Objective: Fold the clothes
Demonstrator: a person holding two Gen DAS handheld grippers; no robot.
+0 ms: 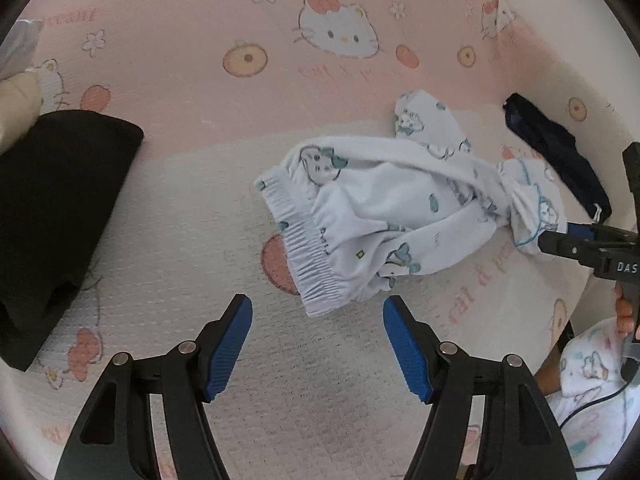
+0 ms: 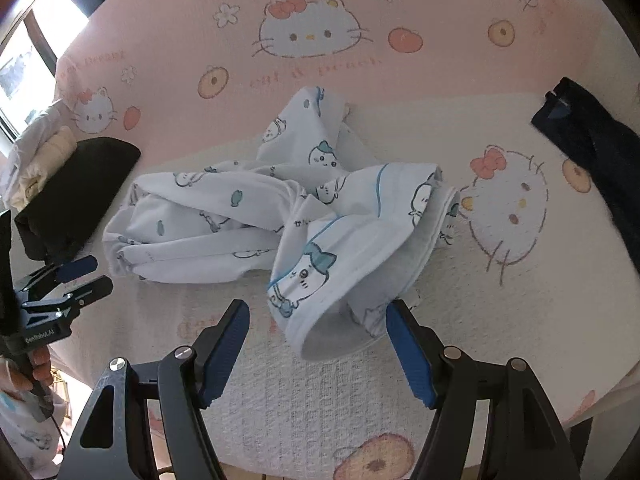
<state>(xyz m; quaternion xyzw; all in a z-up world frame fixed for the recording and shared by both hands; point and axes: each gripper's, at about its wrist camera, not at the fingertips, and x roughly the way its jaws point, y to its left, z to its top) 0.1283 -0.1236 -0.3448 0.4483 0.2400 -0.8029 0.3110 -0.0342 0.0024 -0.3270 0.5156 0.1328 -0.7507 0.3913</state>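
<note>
White printed pants [image 1: 384, 216] lay crumpled crosswise on the bedsheet [image 1: 200, 208], waistband just ahead of left gripper [image 1: 318, 344], leg cuff at right gripper [image 2: 318, 348]; both gaped wide, empty.

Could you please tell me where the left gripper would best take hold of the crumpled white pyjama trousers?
Probably the elastic waistband: a thick gathered edge at the trousers' near end, just ahead of the open left gripper. Come straight down from this near side.
</note>
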